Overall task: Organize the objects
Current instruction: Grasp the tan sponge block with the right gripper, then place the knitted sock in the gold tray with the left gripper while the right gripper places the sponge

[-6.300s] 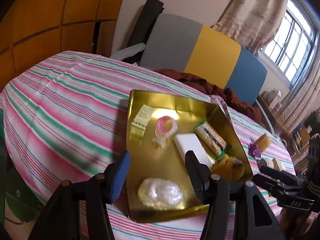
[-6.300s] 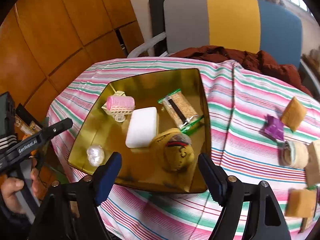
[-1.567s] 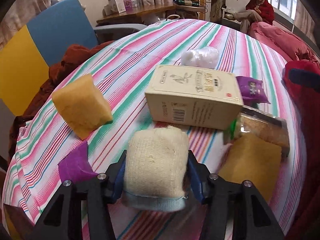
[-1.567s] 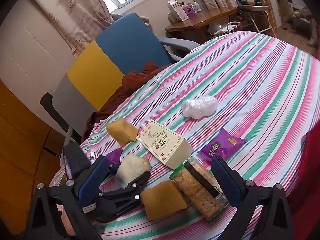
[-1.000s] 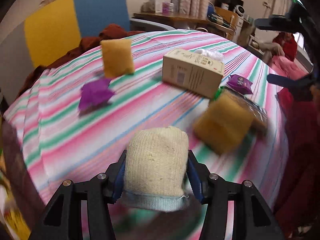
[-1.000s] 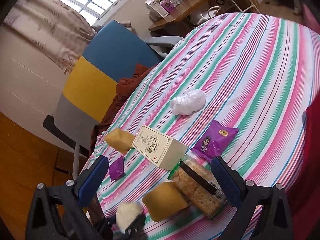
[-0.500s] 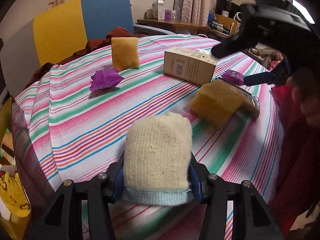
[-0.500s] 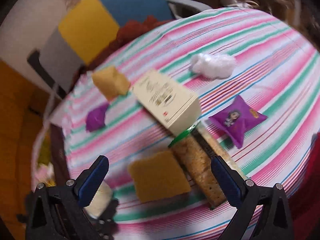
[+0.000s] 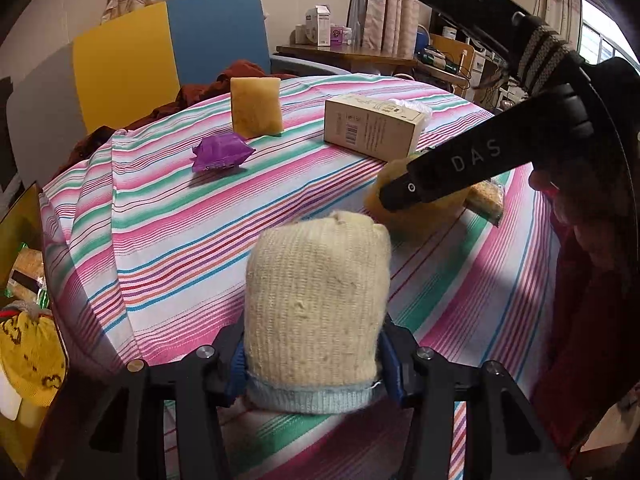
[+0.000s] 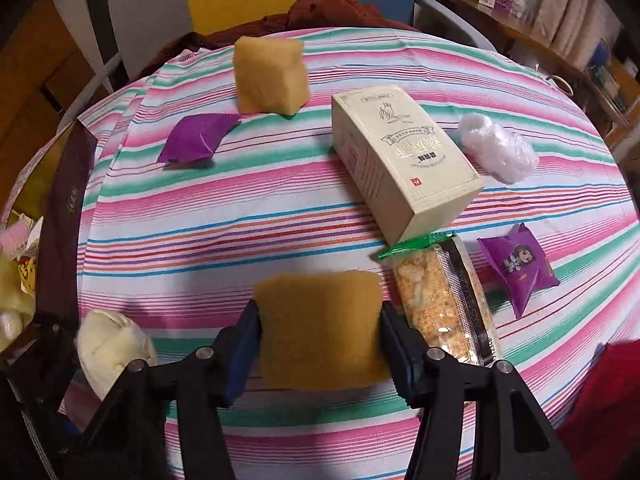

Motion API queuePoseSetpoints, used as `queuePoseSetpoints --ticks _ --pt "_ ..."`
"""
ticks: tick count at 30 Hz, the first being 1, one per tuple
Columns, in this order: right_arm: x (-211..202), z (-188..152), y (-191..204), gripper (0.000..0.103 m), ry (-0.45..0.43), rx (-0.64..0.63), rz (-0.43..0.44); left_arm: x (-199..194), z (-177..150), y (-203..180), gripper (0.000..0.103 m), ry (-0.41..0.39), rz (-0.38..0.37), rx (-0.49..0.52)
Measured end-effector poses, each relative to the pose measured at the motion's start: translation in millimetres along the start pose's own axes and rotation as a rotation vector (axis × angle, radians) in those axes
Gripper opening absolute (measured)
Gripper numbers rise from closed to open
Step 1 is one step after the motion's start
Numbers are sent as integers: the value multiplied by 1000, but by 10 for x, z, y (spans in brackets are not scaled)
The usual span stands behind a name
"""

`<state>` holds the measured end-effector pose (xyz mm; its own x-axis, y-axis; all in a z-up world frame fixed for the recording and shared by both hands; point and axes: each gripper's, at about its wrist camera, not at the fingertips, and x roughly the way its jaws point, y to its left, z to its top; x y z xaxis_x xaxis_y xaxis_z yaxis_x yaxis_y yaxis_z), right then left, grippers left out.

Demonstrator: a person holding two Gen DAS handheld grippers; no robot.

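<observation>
Left wrist view: at the far left edge sits the gold tray (image 9: 16, 216), likely the sorting goal. Bottom centre, the left claw (image 9: 312, 354) pinches a knitted roll (image 9: 316, 300) clear of the striped table (image 9: 180, 216). In the right wrist view, bottom centre, the right claw (image 10: 318, 340) squeezes a yellow sponge (image 10: 320, 328); box (image 10: 404, 164) and crackers (image 10: 444, 304) lie to the right.

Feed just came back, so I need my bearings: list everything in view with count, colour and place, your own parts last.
Knitted roll: 1, cream, in left gripper.
Sponges: 2, yellow; one in right gripper, one far on the table.
Carton: 1, cream, table centre.
Cracker pack: 1, clear, beside carton.
Purple packets: 2; near far sponge, right of crackers.
Plastic wad: 1, white, right of carton.
Tray: 1, gold, table's left edge.
Left gripper, right gripper: both shut.
</observation>
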<state>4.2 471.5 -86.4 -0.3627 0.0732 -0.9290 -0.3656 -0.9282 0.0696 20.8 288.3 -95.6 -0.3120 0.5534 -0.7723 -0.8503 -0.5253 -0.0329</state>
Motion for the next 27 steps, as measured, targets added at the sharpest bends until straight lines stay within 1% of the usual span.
queuePoseSetpoints --ticks 2,4,8,11,12,14,16,20,23,26,27 --pt "-42 14 -31 57 -20 14 37 -45 3 -2 51 4 -5 -5" --pt "-121 23 -37 57 -62 15 83 -104 -9 -1 51 3 -11 -14" --pt "-280 24 -71 57 -125 15 165 -385 5 -56 51 -47 -10 -1" --pt "-358 32 -54 57 -164 17 197 -721 36 -64 51 -115 -4 -2" --pt "-387 19 -19 57 -175 14 203 -783 44 -53 51 -125 2 -8" --pt "-439 2 42 57 -195 5 214 -948 50 28 51 -149 15 -45" --pt "-484 -8 104 57 -209 -9 222 -1124 39 155 51 -177 43 -87" --pt "-586 -42 261 57 -226 -13 253 -1359 -35 512 51 -196 113 -199" --pt "-727 -48 536 57 -252 -55 307 -1505 -128 847 51 -205 190 -292" --pt "-861 -44 929 57 -268 -131 359 -1665 -285 1206 51 -214 273 -391" --pt "-900 -46 1058 57 -272 -155 378 -1689 -325 1283 51 -215 294 -409"
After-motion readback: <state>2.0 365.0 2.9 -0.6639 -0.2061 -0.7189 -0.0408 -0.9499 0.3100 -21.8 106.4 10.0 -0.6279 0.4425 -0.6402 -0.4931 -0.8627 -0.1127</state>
